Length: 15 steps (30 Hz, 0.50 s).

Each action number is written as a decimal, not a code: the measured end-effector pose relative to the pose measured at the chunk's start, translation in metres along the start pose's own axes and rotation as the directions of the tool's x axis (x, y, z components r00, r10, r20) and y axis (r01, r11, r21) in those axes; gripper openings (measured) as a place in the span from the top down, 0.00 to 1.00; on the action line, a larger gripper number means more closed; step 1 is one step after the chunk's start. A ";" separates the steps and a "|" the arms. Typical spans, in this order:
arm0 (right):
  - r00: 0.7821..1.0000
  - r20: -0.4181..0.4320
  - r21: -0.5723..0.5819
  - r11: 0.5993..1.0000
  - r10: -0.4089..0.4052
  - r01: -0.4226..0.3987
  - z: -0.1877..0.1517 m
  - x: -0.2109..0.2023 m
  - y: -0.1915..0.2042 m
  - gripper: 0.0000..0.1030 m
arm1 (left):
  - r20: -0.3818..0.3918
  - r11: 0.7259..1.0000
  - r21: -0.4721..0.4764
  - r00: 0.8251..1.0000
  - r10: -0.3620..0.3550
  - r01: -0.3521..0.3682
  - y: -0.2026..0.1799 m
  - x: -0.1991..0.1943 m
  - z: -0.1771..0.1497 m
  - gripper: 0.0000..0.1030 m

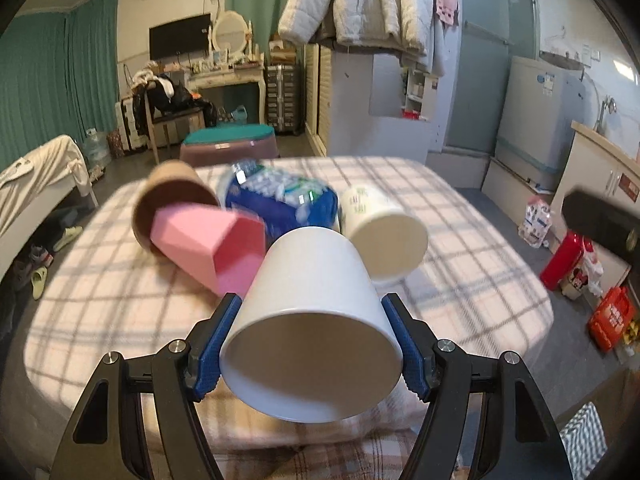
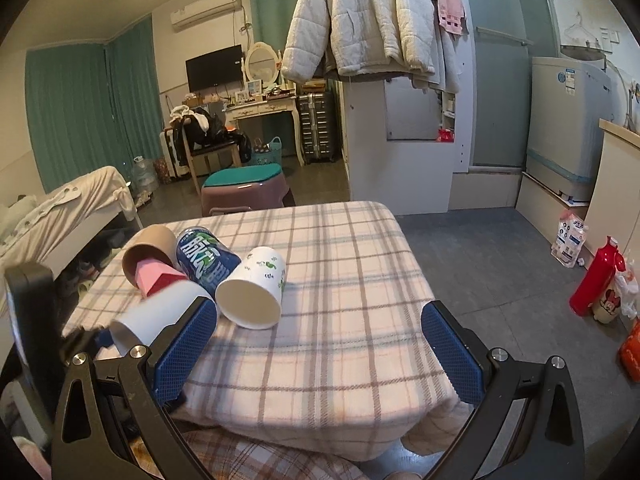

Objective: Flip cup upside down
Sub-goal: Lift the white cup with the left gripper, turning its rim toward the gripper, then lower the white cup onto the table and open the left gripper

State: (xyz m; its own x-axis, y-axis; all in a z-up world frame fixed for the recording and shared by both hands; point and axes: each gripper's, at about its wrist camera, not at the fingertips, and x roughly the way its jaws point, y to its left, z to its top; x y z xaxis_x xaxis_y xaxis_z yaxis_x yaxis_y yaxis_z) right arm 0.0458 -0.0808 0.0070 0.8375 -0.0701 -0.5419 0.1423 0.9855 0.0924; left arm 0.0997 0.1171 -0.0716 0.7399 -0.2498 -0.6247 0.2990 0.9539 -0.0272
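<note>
Blue-padded, the left gripper (image 1: 312, 344) is clamped on the plain white cup (image 1: 316, 320), which is tilted with its open mouth toward the camera above the plaid-covered desk (image 2: 340, 320), just before a pink cup (image 1: 208, 248), while the right gripper (image 2: 320, 344) hovers apart, holding nothing.

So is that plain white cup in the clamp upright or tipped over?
Tipped. The plain white plastic cup lies sideways between the left hand-held gripper pads, its open mouth facing the camera and its base pointing away.
</note>
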 end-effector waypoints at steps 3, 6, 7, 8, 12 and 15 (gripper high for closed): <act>1.000 -0.006 -0.006 1.000 -0.003 0.002 -0.001 0.003 0.003 0.00 | 0.014 1.000 0.017 1.000 0.003 -0.003 -0.002 0.000 -0.004 0.29; 1.000 -0.012 -0.014 1.000 0.000 0.000 -0.002 0.005 0.006 0.00 | -0.014 1.000 0.014 1.000 -0.009 0.009 -0.002 0.003 -0.006 0.29; 1.000 -0.012 -0.021 1.000 -0.002 0.002 -0.003 0.005 0.007 0.00 | -0.029 1.000 0.004 0.999 -0.020 0.021 -0.001 0.004 -0.007 0.29; 1.000 -0.012 -0.023 1.000 -0.006 0.006 -0.003 0.006 0.007 0.00 | -0.049 0.999 -0.008 0.998 -0.032 0.032 0.001 0.007 -0.009 0.28; 1.000 -0.025 -0.018 1.000 -0.010 0.010 -0.003 0.009 0.007 0.00 | -0.082 0.998 -0.015 0.995 -0.056 0.055 0.004 0.008 -0.012 0.15; 0.999 -0.041 -0.011 1.000 -0.002 0.002 -0.002 0.010 0.007 0.00 | -0.084 0.998 -0.013 0.994 -0.068 0.067 0.007 0.003 -0.011 0.11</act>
State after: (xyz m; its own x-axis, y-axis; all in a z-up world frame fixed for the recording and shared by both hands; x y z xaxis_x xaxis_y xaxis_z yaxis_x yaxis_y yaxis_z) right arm 0.0541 -0.0748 0.0009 0.8150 -0.0661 -0.5757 0.1384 0.9869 0.0826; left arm 0.0969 0.1245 -0.0820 0.6646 -0.2991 -0.6848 0.3402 0.9370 -0.0790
